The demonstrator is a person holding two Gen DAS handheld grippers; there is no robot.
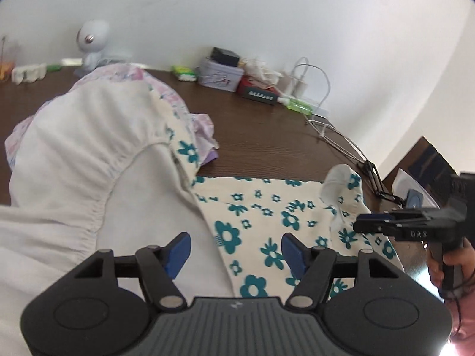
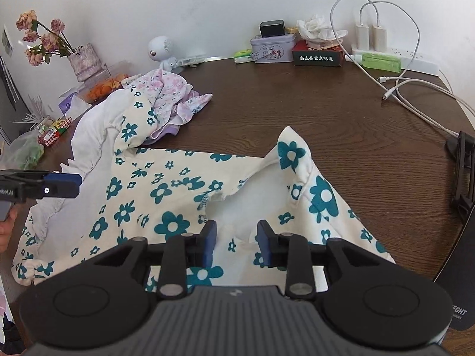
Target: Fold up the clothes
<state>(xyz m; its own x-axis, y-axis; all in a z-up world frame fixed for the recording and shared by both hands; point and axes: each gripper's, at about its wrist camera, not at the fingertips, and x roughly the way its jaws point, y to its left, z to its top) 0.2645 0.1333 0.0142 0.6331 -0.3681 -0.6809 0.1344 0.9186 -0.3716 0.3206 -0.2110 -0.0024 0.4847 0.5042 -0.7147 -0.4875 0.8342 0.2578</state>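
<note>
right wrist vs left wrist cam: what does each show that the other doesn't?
Right wrist only: dried flowers in a vase, both white chargers and the left gripper at the garment's edge. Left wrist only: the right gripper side-on, and the hand holding it. Both: the teal-flowered garment, the crumpled pink garment, the tin and the brown table.

A: What lay under the left gripper [image 1: 234, 252]?
B: The cream flowered garment [image 1: 267, 216], spread on the brown table [image 1: 267, 136]; the jaws stood apart, gripping nothing.
A: And right of the garment?
B: The right gripper [image 1: 360, 225], over its edge.
</note>
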